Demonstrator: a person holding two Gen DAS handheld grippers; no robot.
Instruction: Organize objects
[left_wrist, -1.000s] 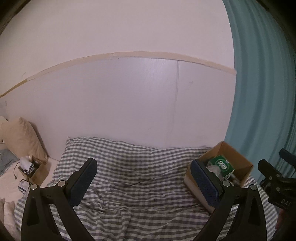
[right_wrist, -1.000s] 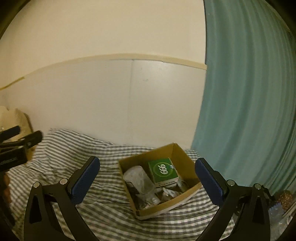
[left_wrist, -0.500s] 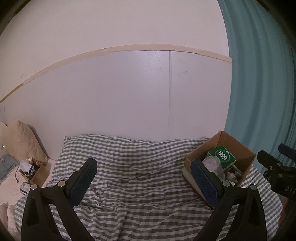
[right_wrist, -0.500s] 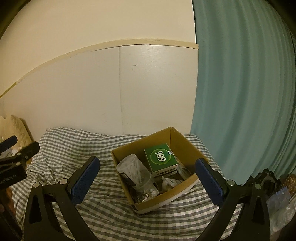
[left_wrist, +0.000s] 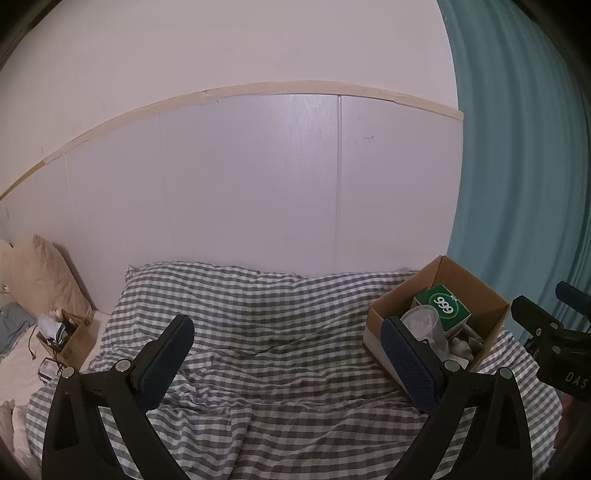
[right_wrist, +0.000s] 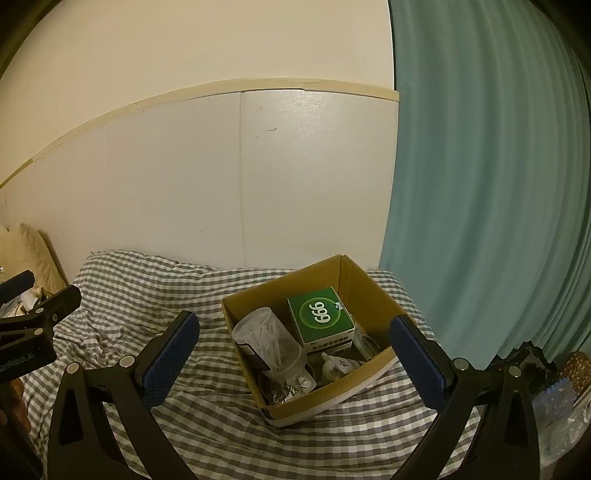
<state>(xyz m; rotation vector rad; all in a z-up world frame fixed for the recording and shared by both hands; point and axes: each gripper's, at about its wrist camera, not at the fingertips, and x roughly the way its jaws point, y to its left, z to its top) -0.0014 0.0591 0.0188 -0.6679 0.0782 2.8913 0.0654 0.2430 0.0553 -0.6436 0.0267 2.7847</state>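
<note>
An open cardboard box (right_wrist: 364, 295) sits on the grey checked bedspread (right_wrist: 147, 295). It holds a green "999" carton (right_wrist: 319, 315), a clear plastic cup (right_wrist: 267, 341), foil blister packs (right_wrist: 290, 389) and a small white bottle (right_wrist: 334, 365). My right gripper (right_wrist: 295, 332) is open and empty, hovering above and in front of the box. My left gripper (left_wrist: 286, 339) is open and empty over the bedspread (left_wrist: 258, 314), with the box (left_wrist: 476, 288) to its right. The right gripper's body (left_wrist: 554, 343) shows at the left wrist view's right edge.
A white panelled wall (left_wrist: 258, 184) runs behind the bed. A teal curtain (right_wrist: 480, 184) hangs to the right. A beige pillow (left_wrist: 40, 277) and a small box of clutter (left_wrist: 66, 339) lie at far left. Dark and bagged items (right_wrist: 546, 376) sit at lower right.
Both grippers have risen and tilted down, so the box and bed sit lower and nearer in each view. Both jaws stay open and empty.
</note>
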